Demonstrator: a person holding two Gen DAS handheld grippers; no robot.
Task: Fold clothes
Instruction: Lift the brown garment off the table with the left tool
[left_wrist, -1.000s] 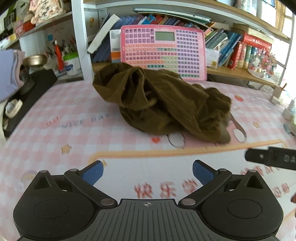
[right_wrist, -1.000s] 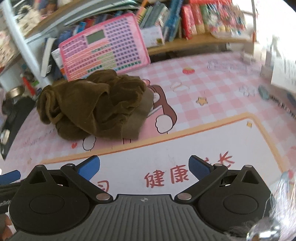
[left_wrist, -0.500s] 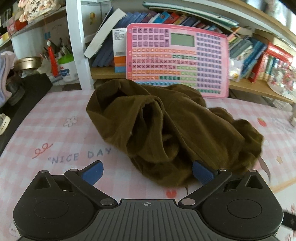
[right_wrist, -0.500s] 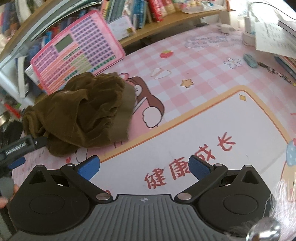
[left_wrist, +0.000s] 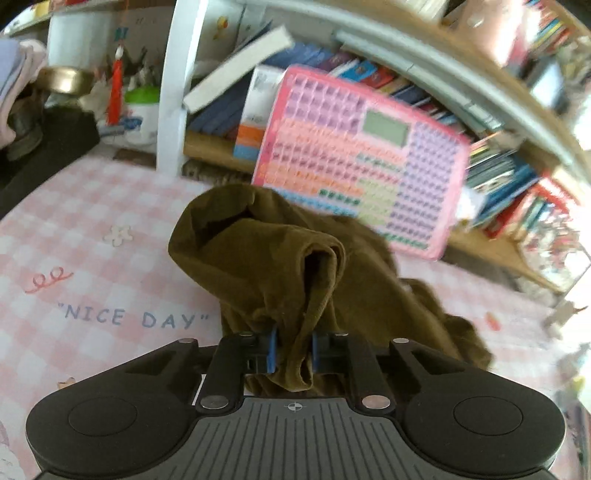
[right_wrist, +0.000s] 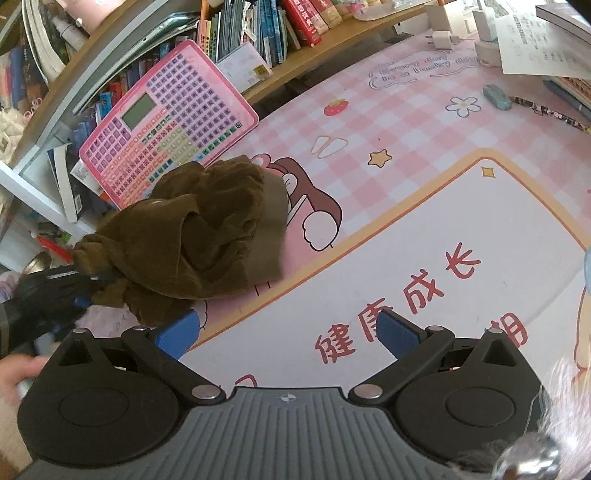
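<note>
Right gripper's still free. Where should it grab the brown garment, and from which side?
Probably the flat, paler band on the brown garment, approached from the bare mat side. It lies smooth and thin, unlike the bunched folds. The left gripper already pinches the opposite end; the right gripper is open.

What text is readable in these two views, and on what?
"NICE DAY": printed on the pink checked desk mat, left wrist view.
"健康成长": red characters on the mat's white panel, right wrist view; further characters are partly hidden.
Cursive line near the strawberry: too distorted to read.
Pink keyboard toy, book spines, paper sheet: too small.
</note>
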